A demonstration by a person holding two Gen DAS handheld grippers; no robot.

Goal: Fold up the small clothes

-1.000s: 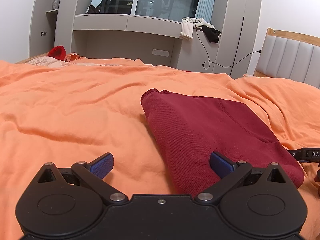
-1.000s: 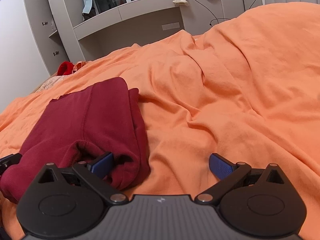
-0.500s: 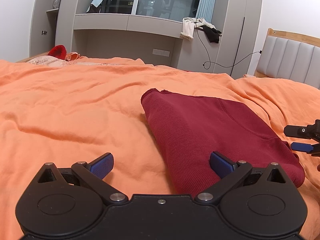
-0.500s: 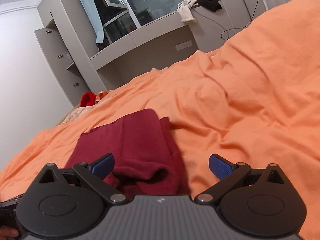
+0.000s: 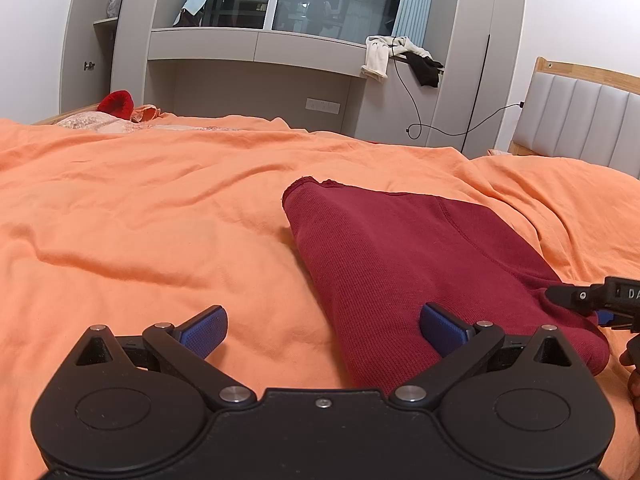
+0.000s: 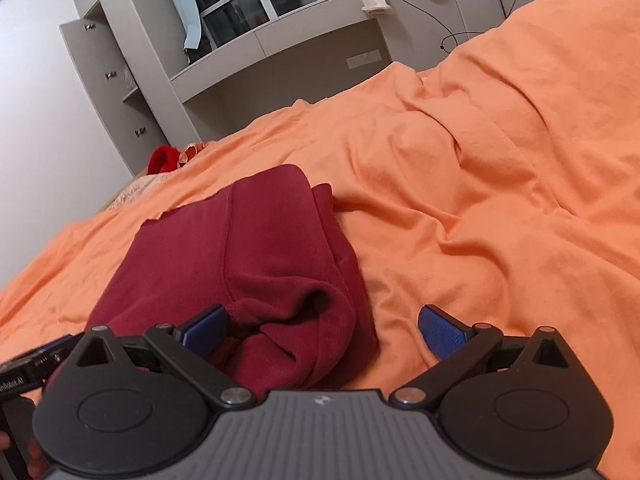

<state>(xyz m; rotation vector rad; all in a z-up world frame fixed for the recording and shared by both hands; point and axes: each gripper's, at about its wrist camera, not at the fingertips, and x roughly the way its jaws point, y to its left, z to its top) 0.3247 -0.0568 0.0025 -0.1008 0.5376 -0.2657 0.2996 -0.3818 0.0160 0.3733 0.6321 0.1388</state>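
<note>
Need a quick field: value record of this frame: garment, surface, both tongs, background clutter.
garment: dark red garment, folded, lying flat
surface: orange bed cover, wrinkled
left tongs: open, at the garment's near edge, holding nothing
right tongs: open, at the garment's near right corner, holding nothing
background: red item at the far edge of the bed; white and black clothes on grey ledge

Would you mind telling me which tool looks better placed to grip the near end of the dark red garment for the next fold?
Probably the right tool: its open jaws already straddle the dark red garment's bunched near corner. The left tool, also open, has mostly orange bedcover between its jaws.
</note>
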